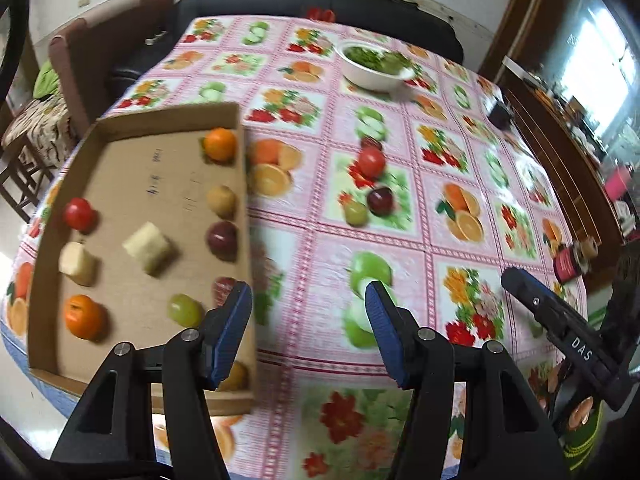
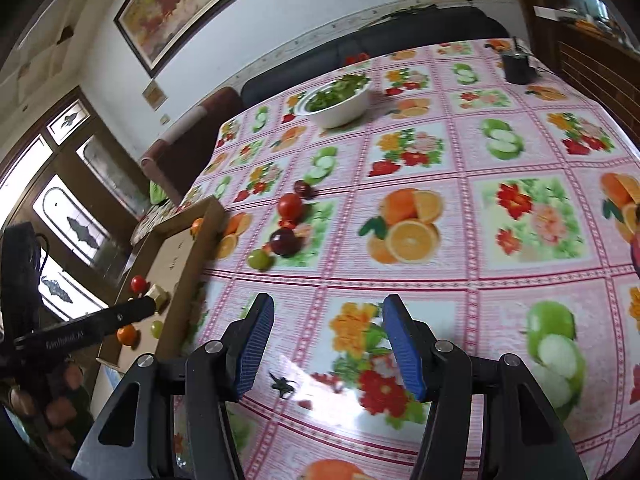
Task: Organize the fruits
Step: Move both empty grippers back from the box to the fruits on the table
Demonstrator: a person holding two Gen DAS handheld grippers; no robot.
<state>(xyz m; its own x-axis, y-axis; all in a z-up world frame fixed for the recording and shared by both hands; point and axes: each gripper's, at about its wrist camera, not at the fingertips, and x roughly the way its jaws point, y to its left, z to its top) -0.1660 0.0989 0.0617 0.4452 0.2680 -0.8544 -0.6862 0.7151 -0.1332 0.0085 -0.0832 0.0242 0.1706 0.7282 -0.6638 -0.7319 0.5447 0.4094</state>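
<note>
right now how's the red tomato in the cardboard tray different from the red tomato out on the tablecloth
The red tomato in the cardboard tray is already sorted, near the tray's left wall beside pale fruit chunks. The red tomato on the tablecloth still lies loose among a dark plum and a green fruit. Both are round and red.

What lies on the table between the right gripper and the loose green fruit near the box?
In the right wrist view, only bare printed tablecloth lies between the right gripper, open and empty, and the green fruit; nothing stands there.
</note>
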